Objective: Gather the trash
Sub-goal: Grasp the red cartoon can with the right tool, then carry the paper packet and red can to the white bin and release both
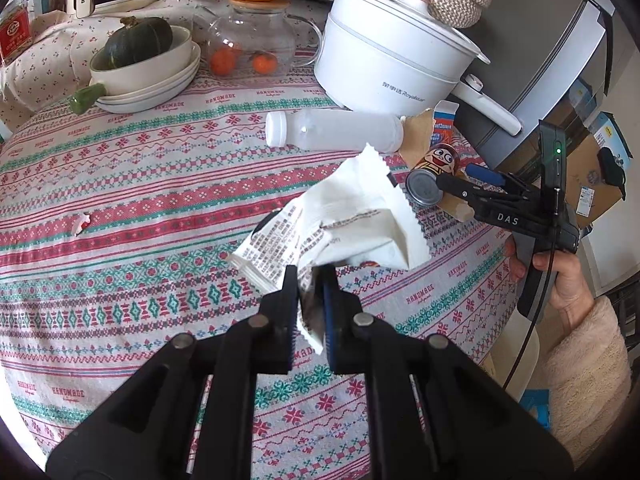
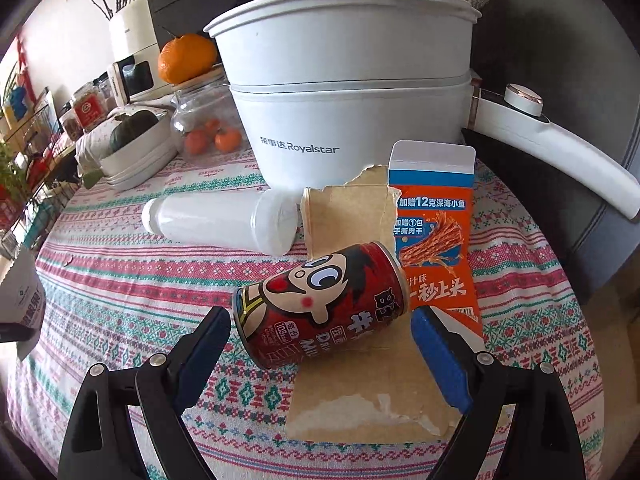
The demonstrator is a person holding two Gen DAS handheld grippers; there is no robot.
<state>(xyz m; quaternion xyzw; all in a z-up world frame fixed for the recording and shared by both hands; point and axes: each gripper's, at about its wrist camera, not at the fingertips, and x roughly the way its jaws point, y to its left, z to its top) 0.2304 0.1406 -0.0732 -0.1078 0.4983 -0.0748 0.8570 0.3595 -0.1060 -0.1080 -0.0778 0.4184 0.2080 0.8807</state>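
Nearest to us, our left hand-held gripper (image 1: 309,280) is pinched tight on the lower edge of a crumpled white wrapper (image 1: 344,228), which stands up off the patterned table (image 1: 140,208) with its printed side facing us. On the other side, our right hand-held gripper (image 2: 320,320) is spread wide, its blue pads (image 2: 436,356) well apart, and a red cartoon can (image 2: 320,308) lies on its side between them; we cannot tell whether either pad touches it. From the left wrist view the same right hand-held gripper (image 1: 460,184) sits right at the can (image 1: 430,178), near the table's right edge.

The can rests on a torn piece of brown cardboard (image 2: 360,392), which runs back behind it. Just to the right of the can lies a flattened orange and blue snack box (image 2: 434,240), partly under the cardboard's edge. Behind the can, a white plastic bottle (image 2: 218,222) lies on its side with its cap pointing left, its base close to the cardboard.

A small red and white scrap (image 1: 82,224) lies apart on the left of the table.

Farther back stands a white electric pot (image 2: 352,92), with a glass teapot (image 1: 250,40) holding small oranges to its left, and beyond that a dark green squash (image 1: 138,42) in stacked cream bowls (image 1: 152,76).
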